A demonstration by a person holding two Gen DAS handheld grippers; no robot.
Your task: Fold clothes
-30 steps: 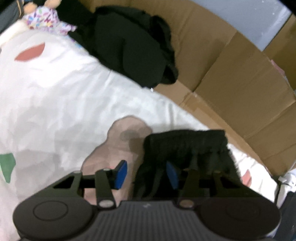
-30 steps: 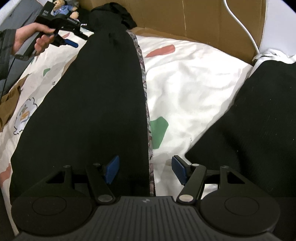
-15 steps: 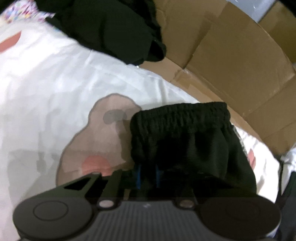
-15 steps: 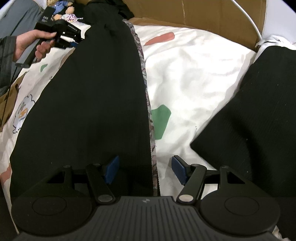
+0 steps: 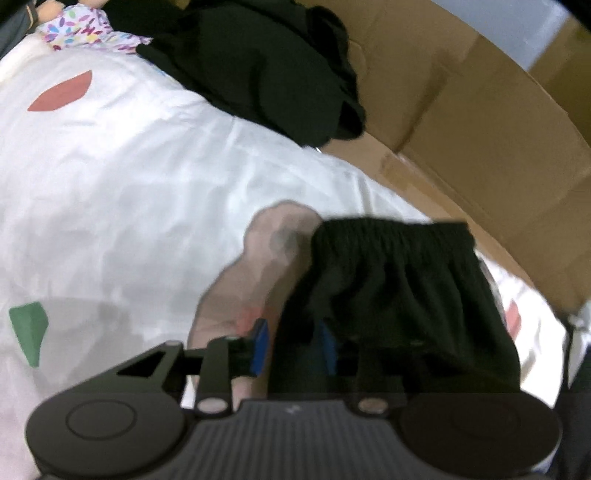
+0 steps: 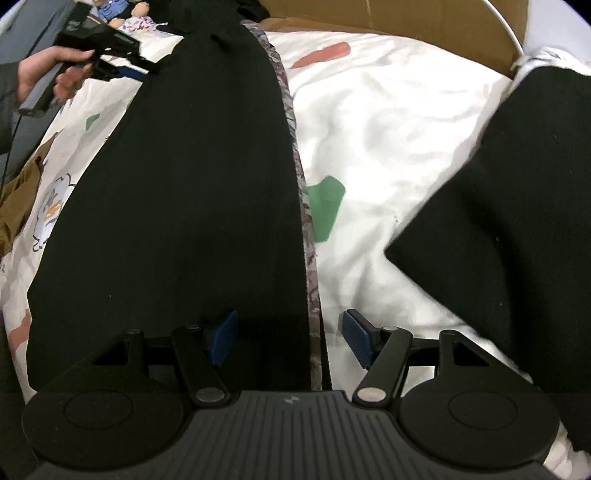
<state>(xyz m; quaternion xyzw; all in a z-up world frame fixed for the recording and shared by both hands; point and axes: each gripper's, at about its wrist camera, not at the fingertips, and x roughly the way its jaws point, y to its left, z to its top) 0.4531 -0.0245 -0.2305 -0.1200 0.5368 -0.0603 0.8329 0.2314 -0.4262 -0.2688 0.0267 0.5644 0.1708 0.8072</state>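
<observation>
Two black heaps crowd the bed: a crumpled dark pile [image 5: 266, 62] against the cardboard wall [image 5: 480, 122] and a folded black garment [image 6: 517, 229] lying right of the long black trousers [image 6: 192, 192]. Stretched lengthwise over the white patterned sheet [image 6: 388, 122], waistband bunched between the partly closed pads of the left hand-held gripper [image 5: 293, 345]. Seen only from the right wrist: right hand-held gripper [image 6: 290, 339] spread wide astride the trousers' patterned side stripe [image 6: 308, 236], gripping nothing.

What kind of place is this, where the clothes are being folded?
Most likely a bedroom: the black trousers lie on a white patterned bedsheet, soft dolls sit at its far end, and flattened cardboard lines the edge.
</observation>
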